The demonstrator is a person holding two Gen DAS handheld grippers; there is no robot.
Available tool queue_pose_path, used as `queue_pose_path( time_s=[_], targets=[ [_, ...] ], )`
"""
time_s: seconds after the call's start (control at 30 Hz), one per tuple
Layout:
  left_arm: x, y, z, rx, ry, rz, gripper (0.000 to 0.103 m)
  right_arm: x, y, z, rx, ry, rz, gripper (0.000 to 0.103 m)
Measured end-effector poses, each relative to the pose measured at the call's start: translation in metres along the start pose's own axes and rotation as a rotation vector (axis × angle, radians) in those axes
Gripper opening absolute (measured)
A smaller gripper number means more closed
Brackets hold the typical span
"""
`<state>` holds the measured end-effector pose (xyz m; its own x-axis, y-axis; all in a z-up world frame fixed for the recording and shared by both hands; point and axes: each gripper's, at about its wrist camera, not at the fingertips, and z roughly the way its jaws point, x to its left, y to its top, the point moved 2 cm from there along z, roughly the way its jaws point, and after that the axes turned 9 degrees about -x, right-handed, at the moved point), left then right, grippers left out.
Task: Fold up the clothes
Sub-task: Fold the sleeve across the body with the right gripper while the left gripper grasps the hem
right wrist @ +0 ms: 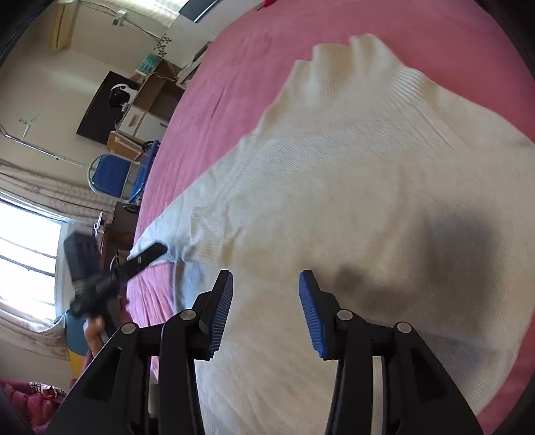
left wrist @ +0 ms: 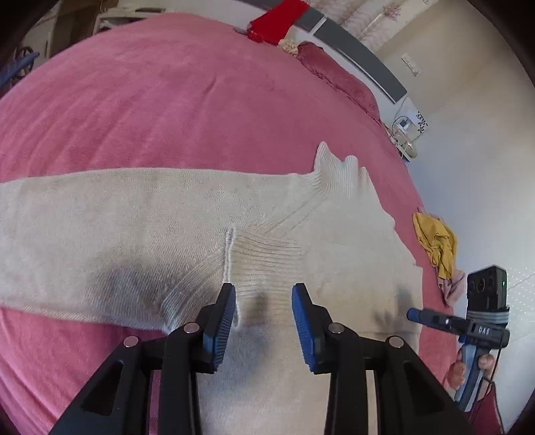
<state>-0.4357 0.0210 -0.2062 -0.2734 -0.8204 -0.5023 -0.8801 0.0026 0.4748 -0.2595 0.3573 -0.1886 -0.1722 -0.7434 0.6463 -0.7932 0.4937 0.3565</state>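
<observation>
A cream knitted sweater (left wrist: pixel 140 217) lies flat on the pink bed cover (left wrist: pixel 160 100), one sleeve folded across its body with the ribbed cuff (left wrist: pixel 264 254) near the middle. My left gripper (left wrist: pixel 264 291) is open and empty, hovering just above that cuff. The sweater (right wrist: pixel 351 187) fills the right wrist view, its ribbed collar (right wrist: pixel 337 57) at the far end. My right gripper (right wrist: pixel 265 277) is open and empty above the sweater's body. The right gripper also shows in the left wrist view (left wrist: pixel 414 314) at the bed's right edge, and the left gripper in the right wrist view (right wrist: pixel 150 254).
A yellow garment (left wrist: pixel 434 244) lies at the bed's right edge. A red cloth (left wrist: pixel 277 20) and a dark pink pillow (left wrist: pixel 337 77) sit at the head of the bed. A blue chair (right wrist: pixel 113 177), desk and shelves stand beyond the bed by the window.
</observation>
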Motion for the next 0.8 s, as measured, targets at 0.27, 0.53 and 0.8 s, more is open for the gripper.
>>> queue_pose_path(
  time_s=[0.27,0.53,0.8],
  targets=[
    [0.014,0.02,0.042,0.093,-0.013,-0.082,0.036,-0.043,-0.029,-0.033,-0.022,-0.048,0.041,0.045],
    [-0.003,0.012,0.056,0.106,0.116,0.045,0.003,-0.064,-0.038,-0.051,-0.069,-0.178,0.043,0.045],
    [-0.018,0.009,0.01,-0.064,0.127,0.063,0.003,-0.093,-0.022,-0.102,-0.26,-0.482,0.046,0.019]
  ],
)
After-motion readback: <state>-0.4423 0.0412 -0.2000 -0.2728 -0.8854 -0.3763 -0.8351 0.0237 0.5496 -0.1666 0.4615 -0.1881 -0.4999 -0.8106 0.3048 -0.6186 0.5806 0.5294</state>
